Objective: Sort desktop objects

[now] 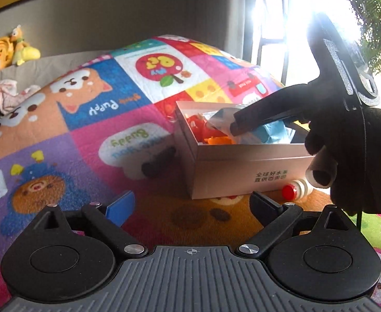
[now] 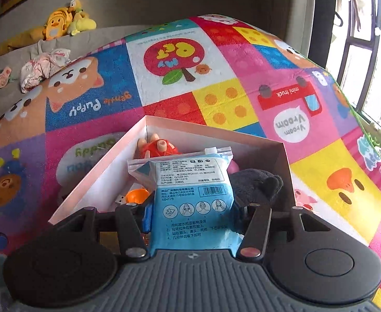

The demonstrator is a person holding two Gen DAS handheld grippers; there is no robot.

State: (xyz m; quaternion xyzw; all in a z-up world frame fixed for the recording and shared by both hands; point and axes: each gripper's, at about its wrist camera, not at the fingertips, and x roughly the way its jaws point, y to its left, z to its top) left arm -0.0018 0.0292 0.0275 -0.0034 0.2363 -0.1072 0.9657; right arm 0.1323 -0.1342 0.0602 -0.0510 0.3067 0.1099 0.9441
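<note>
My right gripper [image 2: 194, 217] pinches the blue packet [image 2: 190, 200], its long axis pointing ahead over the open box [image 2: 286, 161], while my left gripper [image 1: 191, 205], fingers spread and empty, waits just beside it.

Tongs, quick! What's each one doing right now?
Left tongs: open, holding nothing.
Right tongs: shut on the blue-and-white plastic packet, over the white cardboard box.

I can't see the pouch's [image 2: 190, 200] lower end behind my gripper body; the bottle [image 1: 296, 188] hides partly behind the box [image 1: 242, 174].
</note>
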